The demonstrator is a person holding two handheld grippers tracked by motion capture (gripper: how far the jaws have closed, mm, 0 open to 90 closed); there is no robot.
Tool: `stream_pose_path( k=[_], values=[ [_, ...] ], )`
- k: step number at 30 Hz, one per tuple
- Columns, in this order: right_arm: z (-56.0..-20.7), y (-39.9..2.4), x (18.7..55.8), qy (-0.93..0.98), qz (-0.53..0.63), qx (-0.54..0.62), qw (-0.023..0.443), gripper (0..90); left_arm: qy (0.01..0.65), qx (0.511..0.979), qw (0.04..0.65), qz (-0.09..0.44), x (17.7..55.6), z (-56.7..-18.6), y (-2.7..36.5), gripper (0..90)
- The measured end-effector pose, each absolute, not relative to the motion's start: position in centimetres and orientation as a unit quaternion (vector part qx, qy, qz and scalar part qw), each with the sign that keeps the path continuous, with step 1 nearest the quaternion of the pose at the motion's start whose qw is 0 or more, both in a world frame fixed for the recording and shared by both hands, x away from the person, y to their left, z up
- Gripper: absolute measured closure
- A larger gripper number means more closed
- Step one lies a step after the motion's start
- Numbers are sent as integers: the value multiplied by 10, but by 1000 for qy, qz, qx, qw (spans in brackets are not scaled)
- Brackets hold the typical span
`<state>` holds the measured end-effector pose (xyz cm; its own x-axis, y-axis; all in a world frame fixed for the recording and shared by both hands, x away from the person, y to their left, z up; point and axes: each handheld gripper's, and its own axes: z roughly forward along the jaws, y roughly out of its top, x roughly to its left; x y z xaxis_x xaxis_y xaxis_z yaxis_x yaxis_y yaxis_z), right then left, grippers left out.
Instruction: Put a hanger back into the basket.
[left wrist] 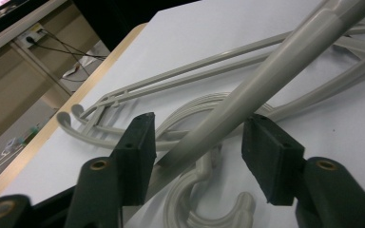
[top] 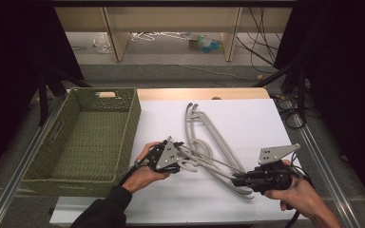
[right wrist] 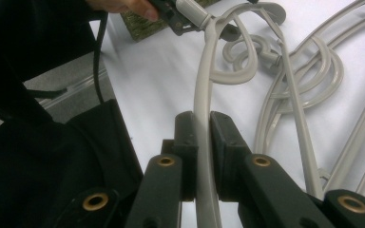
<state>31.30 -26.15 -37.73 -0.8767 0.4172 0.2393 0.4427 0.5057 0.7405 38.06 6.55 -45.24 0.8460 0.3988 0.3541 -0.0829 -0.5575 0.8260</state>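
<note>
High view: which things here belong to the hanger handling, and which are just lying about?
In the job:
- grey hangers, tangled on the white table
- right gripper, jaws clamped on one hanger arm
- left gripper, jaws around a hanger arm, not yet pressing
- green woven basket, possibly their destination

Lying about:
- cables on the floor
- clutter under the far bench

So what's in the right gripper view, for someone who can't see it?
The right claw is shut on the thin arm of a grey plastic hanger that runs up the middle of the picture. More grey hangers lie tangled on the white table to its right, and the left claw reaches the hanger's far end at the top.
</note>
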Motion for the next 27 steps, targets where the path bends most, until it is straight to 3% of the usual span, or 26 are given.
stream_pose_path(
  k=[3, 11, 17, 22, 24, 27],
  values=[
    [-378, -264, 313, -870, -431, -240, 19, 821, 70, 849, 463, 244, 383, -449, 64, 570],
    [-382, -274, 319, -870, -440, -220, 22, 818, -20, 877, 415, 242, 384, -435, 61, 660],
    [-379, -285, 325, -870, -446, -207, 17, 778, -50, 885, 394, 244, 382, -426, 56, 700],
    [-376, -298, 333, -861, -453, -229, -29, 561, -61, 892, 374, 249, 380, -425, 50, 726],
    [-372, -305, 336, -845, -469, -247, -72, 449, -64, 891, 374, 248, 380, -422, 49, 746],
    [-366, -319, 343, -807, -508, -285, -97, 396, -53, 892, 375, 246, 379, -415, 49, 783]
  ],
)
